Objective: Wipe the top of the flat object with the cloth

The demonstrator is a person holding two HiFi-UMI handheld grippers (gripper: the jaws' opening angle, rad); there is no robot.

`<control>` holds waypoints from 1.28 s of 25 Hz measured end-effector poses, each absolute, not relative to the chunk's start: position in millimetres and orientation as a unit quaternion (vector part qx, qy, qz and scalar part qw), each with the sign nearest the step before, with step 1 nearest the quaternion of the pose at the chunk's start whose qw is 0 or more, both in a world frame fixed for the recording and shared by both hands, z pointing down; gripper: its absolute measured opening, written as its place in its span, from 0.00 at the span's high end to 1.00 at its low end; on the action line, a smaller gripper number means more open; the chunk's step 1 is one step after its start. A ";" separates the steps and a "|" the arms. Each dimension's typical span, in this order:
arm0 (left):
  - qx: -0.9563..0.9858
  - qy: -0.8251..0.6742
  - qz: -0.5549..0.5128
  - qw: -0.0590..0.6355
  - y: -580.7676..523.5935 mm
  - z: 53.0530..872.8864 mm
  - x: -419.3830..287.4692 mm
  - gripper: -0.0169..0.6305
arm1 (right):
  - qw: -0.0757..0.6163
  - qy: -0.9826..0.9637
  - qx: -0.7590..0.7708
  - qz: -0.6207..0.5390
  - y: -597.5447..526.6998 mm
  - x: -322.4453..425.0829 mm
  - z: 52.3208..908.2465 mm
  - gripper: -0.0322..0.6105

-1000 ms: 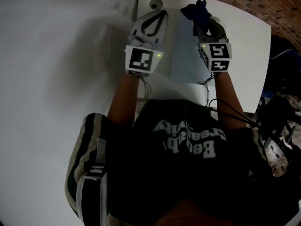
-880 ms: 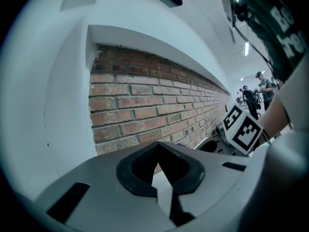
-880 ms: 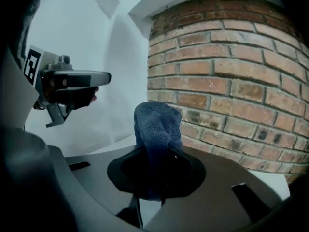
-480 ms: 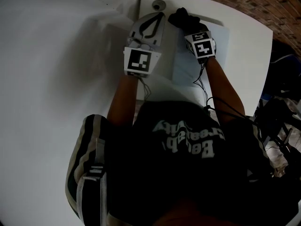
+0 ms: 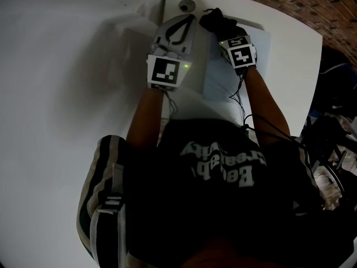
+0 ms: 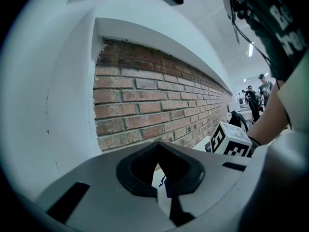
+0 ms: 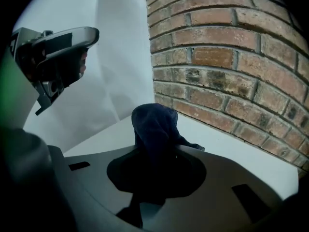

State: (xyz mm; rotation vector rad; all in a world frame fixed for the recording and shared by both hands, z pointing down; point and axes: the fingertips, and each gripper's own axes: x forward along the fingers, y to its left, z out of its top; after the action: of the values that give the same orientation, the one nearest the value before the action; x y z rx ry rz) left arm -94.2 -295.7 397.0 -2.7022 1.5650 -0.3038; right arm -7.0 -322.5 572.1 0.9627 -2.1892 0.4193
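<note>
We pinch the cloth [image 5: 215, 20] in the right gripper [image 5: 224, 31] above the flat object [image 5: 220, 84]; left gripper [image 5: 187, 20] pressed together, empty. Wiping looks barely begun.

Flat object [image 5: 220, 81]: the near part of its top is bare and passable. Its far left corner is taken by the right gripper [image 5: 221, 24], jaws clamped on the bunched cloth [image 5: 215, 18]. Left of it, the left gripper [image 5: 191, 18], jaws together, fills the table strip, with a small round item [image 5: 187, 5] just beyond. Right of it, bare table [image 5: 293, 66] is free to the edge. Beyond it, a brick wall [image 5: 290, 1] bars further reach. On the near side, the person's forearms [image 5: 262, 108] cross the approach.
</note>
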 end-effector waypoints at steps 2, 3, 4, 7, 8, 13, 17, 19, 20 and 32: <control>-0.862 0.498 -0.092 -0.004 -294.4 395.0 -91.3 0.98 | 0.355 -0.844 0.369 0.162 -321.4 -1.2 573.6 0.85; -0.863 0.498 -0.089 -0.005 -293.9 394.6 -89.9 0.98 | 0.357 -0.842 0.371 0.162 -321.5 2.4 573.7 0.85; -0.863 0.497 -0.088 -0.004 -293.4 394.6 -88.4 0.98 | 0.357 -0.840 0.374 0.162 -322.5 6.8 572.9 0.85; -0.865 0.494 -0.091 0.000 -291.8 394.5 -80.6 0.98 | 0.359 -0.833 0.389 0.161 -327.1 26.3 569.7 0.85; -0.865 0.493 -0.091 0.000 -291.3 393.6 -77.3 0.98 | 0.361 -0.831 0.391 0.162 -327.7 34.1 569.5 0.85; -0.867 0.489 -0.095 0.004 -289.4 385.5 -63.1 0.98 | 0.368 -0.816 0.415 0.166 -333.4 80.5 565.1 0.85; -0.867 0.489 -0.097 0.005 -287.9 382.1 -54.7 0.98 | 0.375 -0.801 0.437 0.165 -337.1 123.0 564.0 0.85; -0.866 0.489 -0.100 0.008 -286.9 380.8 -51.3 0.98 | 0.380 -0.795 0.444 0.160 -339.1 139.6 563.0 0.85; -0.866 0.489 -0.102 0.011 -286.2 379.5 -49.2 0.98 | 0.385 -0.793 0.447 0.156 -339.5 147.1 562.2 0.85; -0.862 0.496 -0.101 0.012 -270.5 372.5 -31.0 0.98 | 0.415 -0.772 0.462 0.134 -339.7 183.5 561.1 0.85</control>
State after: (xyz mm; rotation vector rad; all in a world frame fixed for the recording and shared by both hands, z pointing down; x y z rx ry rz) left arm -31.0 -270.5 372.5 -2.6878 1.5463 -0.3148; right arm 183.5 -339.7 561.1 1.1606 -1.9410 0.3363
